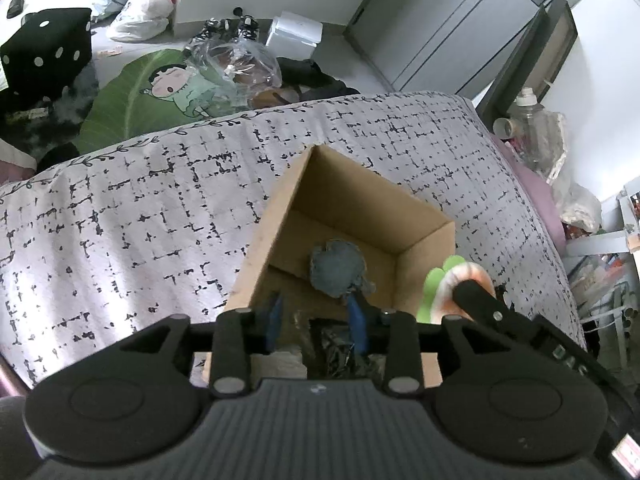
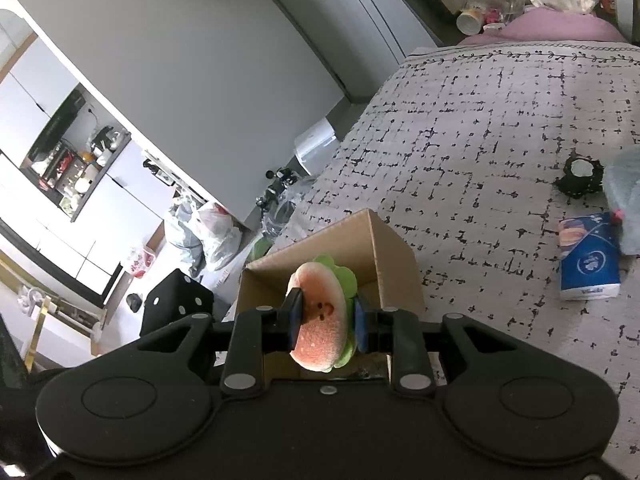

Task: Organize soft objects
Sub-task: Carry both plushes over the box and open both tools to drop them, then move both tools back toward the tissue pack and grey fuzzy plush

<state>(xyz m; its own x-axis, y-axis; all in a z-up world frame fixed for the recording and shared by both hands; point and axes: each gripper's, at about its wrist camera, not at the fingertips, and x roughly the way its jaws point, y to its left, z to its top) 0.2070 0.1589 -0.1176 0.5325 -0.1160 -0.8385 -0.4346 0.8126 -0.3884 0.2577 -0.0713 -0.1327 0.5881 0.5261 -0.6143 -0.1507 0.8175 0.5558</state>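
An open cardboard box (image 1: 348, 200) stands on the patterned bed cover; it also shows in the right wrist view (image 2: 394, 256). A grey-blue plush toy (image 1: 338, 268) lies inside it. My left gripper (image 1: 318, 316) hangs open over the box, just above the toy, with nothing between its blue pads. My right gripper (image 2: 326, 316) is shut on a round orange plush with a green frill (image 2: 320, 316) and holds it at the box's rim; the same plush shows in the left wrist view (image 1: 456, 284) to the right of the box.
On the bed to the right lie a blue tissue pack (image 2: 588, 256), a small black object with a white centre (image 2: 580, 178) and a pale bluish thing (image 2: 626, 200). Past the bed's far edge are a black dice cushion (image 1: 46, 52), a green leaf cushion (image 1: 132, 96) and plastic bags (image 1: 146, 4).
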